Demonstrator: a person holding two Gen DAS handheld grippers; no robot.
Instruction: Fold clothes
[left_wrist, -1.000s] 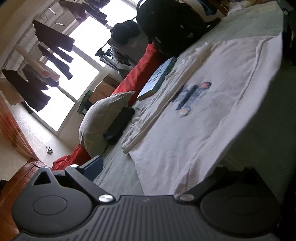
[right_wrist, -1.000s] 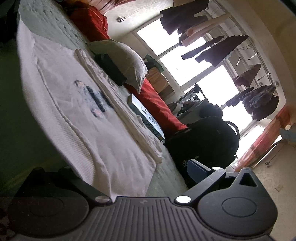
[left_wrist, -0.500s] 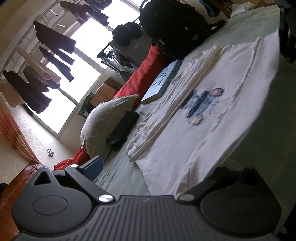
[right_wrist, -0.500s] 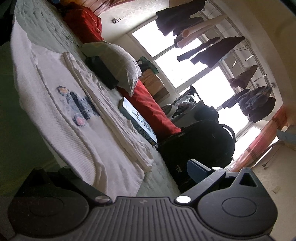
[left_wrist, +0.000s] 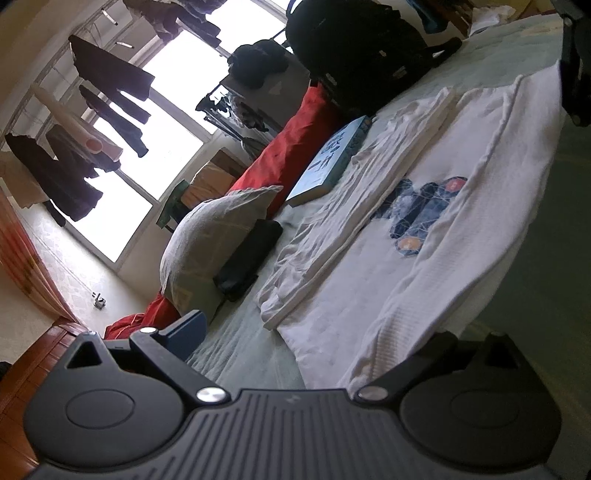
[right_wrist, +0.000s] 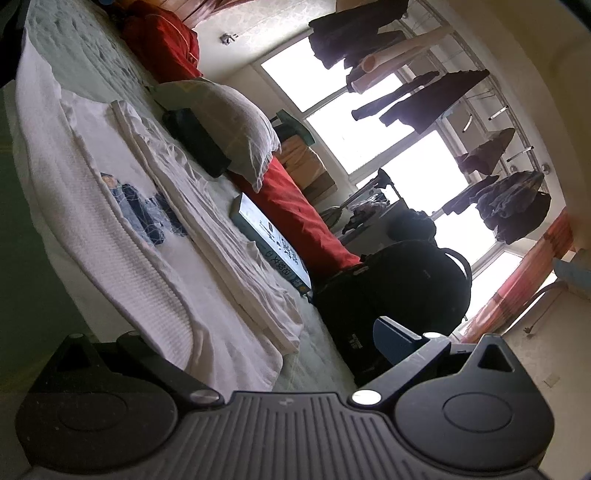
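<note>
A white T-shirt (left_wrist: 424, 258) with a blue print lies flat on the green bed. Its far side is folded inward into a long band, and its near edge is turned over, showing ribbed fabric (right_wrist: 147, 280). My left gripper (left_wrist: 317, 332) stands open at one near corner, and the turned edge runs up to its right finger (left_wrist: 443, 343). At the opposite end my right gripper (right_wrist: 255, 332) is open too, the shirt's corner lying between its spread fingers. The right gripper (left_wrist: 572, 74) shows dark at the top right of the left wrist view.
Beyond the shirt lie a book (left_wrist: 332, 162), a grey pillow (left_wrist: 214, 236) with a black pouch (left_wrist: 251, 254), a red blanket (left_wrist: 295, 140) and a black backpack (left_wrist: 362, 48). Clothes hang at the bright window (right_wrist: 388, 122). The green bedsheet (left_wrist: 535, 277) shows bare on the near side.
Both cameras have drawn back and lifted a little, so more of the shirt and its print shows. The turned-over near edge now lies settled on the shirt.
</note>
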